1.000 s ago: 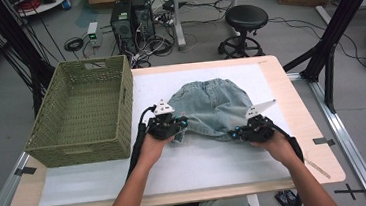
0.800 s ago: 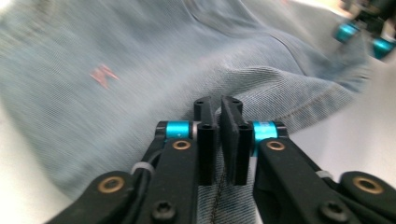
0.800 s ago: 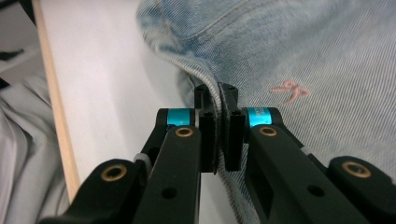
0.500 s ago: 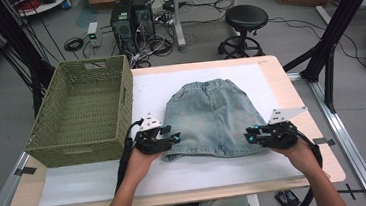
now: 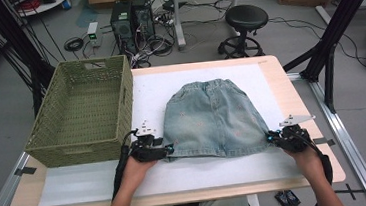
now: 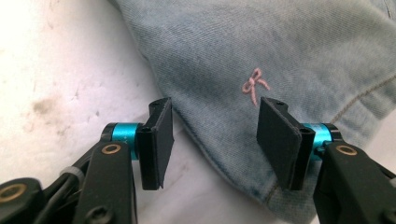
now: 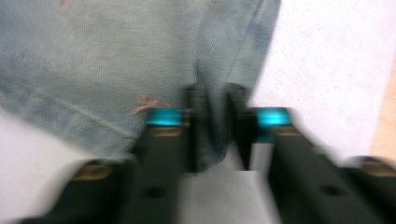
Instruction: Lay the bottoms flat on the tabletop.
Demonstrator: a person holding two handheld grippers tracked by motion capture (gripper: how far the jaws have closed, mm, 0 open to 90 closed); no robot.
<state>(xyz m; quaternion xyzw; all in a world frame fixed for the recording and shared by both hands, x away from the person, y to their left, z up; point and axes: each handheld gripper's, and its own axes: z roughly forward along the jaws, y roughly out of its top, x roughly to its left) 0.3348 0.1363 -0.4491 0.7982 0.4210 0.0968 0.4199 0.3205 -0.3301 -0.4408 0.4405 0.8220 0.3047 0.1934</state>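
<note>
A small pale denim skirt (image 5: 215, 118) lies flat on a white mat (image 5: 92, 178) covering a wooden table (image 5: 290, 91), waistband away from the person, hem near them. A green woven basket (image 5: 84, 114) sits on the table to the left of the skirt, close to it but not touching.

The left gripper (image 5: 167, 149) rests at the skirt's near left hem corner. Its jaws stand apart and have just been opening; in the left gripper view (image 6: 212, 140) the hem corner lies between the pads without either pressing on it (a tiny pink bow (image 6: 254, 86) is stitched just beyond).

The right gripper (image 5: 270, 138) is at the near right hem corner. The right gripper view (image 7: 212, 128) is blurred, yet its jaws are pinched on a fold of the skirt's edge, having just closed.
</note>
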